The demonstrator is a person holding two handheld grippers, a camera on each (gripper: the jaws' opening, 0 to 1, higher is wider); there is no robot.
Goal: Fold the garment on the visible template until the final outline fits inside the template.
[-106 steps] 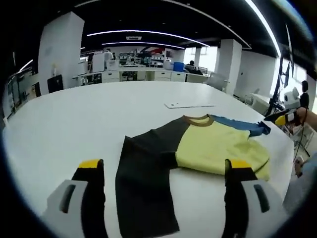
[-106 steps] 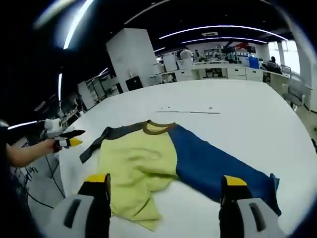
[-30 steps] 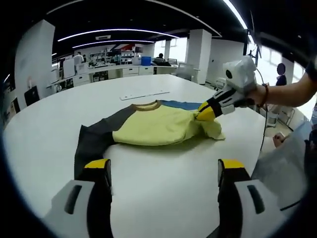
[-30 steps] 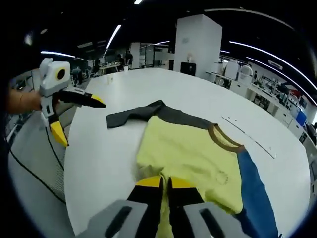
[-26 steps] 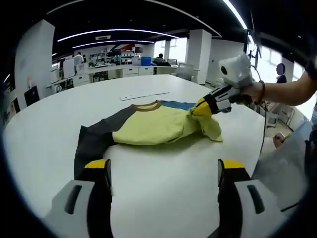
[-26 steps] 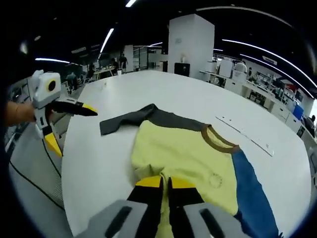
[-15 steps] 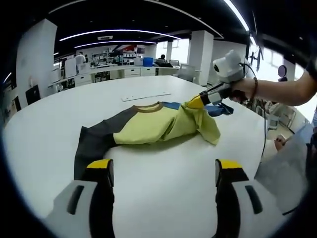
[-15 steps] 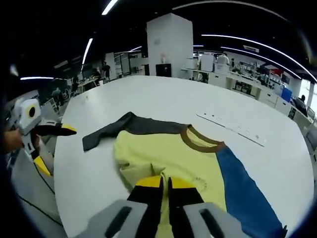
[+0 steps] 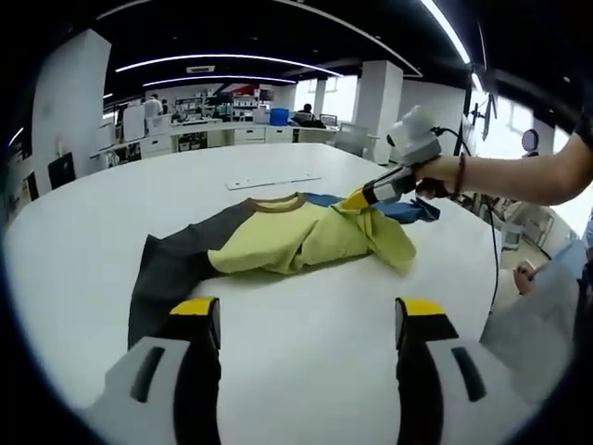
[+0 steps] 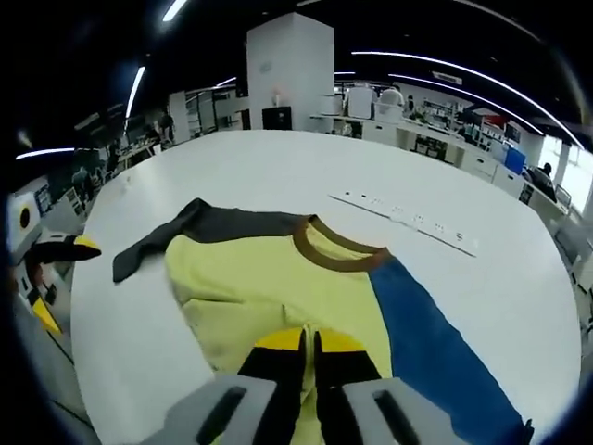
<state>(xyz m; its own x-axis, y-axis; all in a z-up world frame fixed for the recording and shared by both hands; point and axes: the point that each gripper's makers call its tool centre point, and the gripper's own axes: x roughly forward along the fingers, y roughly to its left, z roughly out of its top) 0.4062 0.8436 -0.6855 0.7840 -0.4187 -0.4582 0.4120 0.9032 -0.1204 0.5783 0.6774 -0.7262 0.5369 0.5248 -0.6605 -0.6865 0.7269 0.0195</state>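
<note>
A shirt with a yellow body point(image 9: 296, 243), brown collar point(image 9: 278, 202), dark grey sleeve point(image 9: 167, 269) and blue sleeve point(image 9: 403, 210) lies on the white table point(image 9: 306, 315). In the left gripper view my right gripper point(image 9: 357, 199), held by a hand, is shut on the yellow hem and holds it lifted over the shirt's body. The right gripper view shows those shut jaws point(image 10: 309, 345) pinching yellow cloth point(image 10: 269, 278), with the blue sleeve point(image 10: 435, 352) to the right and the grey sleeve point(image 10: 185, 227) to the left. My left gripper point(image 9: 309, 311) stands open near the grey sleeve's end, and it appears as the left gripper point(image 10: 57, 278) at the table's edge.
A thin white strip point(image 9: 273, 181) lies flat on the table beyond the collar, seen as the white strip point(image 10: 408, 222) in the right gripper view. The table's rim runs close on the right. Desks, pillars and people stand far behind.
The right gripper closed on the yellow hem and carried it up and over toward the collar, baring more of the blue sleeve. The left gripper stayed open and nearly still.
</note>
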